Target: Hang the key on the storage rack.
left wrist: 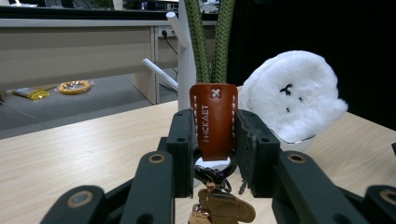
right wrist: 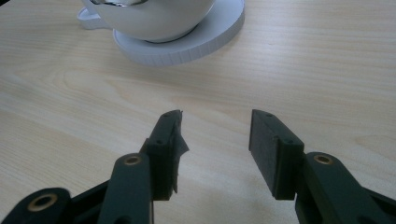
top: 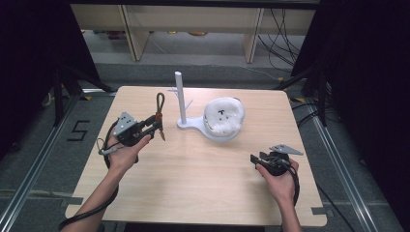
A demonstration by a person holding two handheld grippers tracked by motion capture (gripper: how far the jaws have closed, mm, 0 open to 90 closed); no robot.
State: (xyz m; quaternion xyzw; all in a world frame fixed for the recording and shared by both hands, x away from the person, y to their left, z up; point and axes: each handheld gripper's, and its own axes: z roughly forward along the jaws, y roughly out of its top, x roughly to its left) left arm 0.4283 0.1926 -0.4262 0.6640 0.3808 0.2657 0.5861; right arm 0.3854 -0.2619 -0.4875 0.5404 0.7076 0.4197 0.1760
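Observation:
My left gripper (top: 155,126) is shut on a keychain: its pads (left wrist: 183,140) clamp the brown leather tab (left wrist: 213,119), a green cord loop (left wrist: 210,37) rises above and keys (left wrist: 224,205) hang below. In the high view the keychain (top: 159,115) is held above the table's left half, left of the white stand with an upright post (top: 180,99). A white fluffy toy (top: 222,116) lies in the white bowl (right wrist: 154,21) on that stand's round base. My right gripper (top: 255,158) hovers low over the table's front right, open, nothing between its fingers (right wrist: 273,149).
The light wooden table (top: 193,179) has bare room in the middle and front. Black curtains flank both sides. Shelving legs and cables stand on the floor behind the table's far edge.

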